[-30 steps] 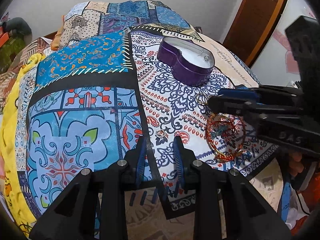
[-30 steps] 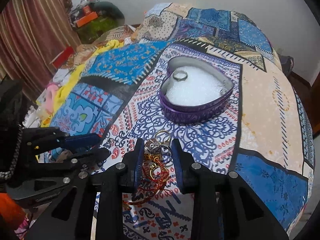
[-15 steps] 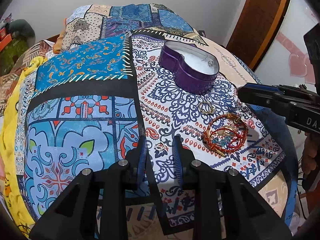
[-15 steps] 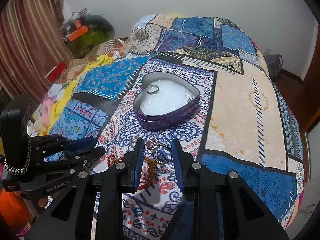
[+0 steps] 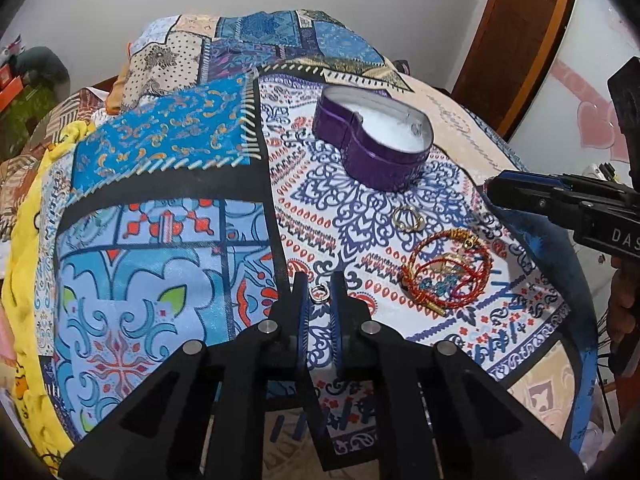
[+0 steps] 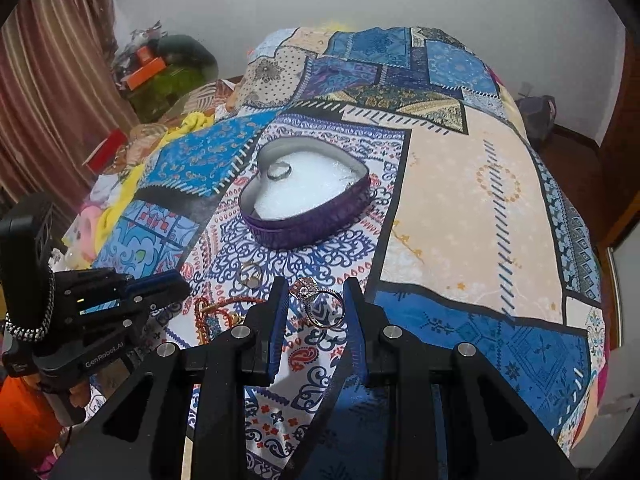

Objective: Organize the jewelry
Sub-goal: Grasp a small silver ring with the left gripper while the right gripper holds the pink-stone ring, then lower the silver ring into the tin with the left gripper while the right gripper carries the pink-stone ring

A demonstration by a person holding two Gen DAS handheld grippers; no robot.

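Observation:
A purple heart-shaped tin [image 5: 372, 148] with white padding sits on the patterned bedspread; it also shows in the right wrist view [image 6: 304, 196] with a silver ring [image 6: 279, 171] inside. My right gripper [image 6: 316, 304] is shut on a stone-set silver ring [image 6: 320, 304], held above the bedspread short of the tin. My left gripper [image 5: 320, 292] has a small silver hoop [image 5: 319, 293] between its tips, jaws narrow. Gold rings [image 5: 407, 218] and a red-gold bangle bundle [image 5: 446, 272] lie on the cloth right of it.
The bedspread [image 6: 460, 200] covers a bed with falling edges at left and right. Clutter and a curtain [image 6: 48, 100] stand at far left. A wooden door [image 5: 516, 36] is at back right.
My right gripper has lifted the stone ring off the jewelry pile and pulled back from the tin. My left gripper has moved forward, so the small hoop now sits between its tips.

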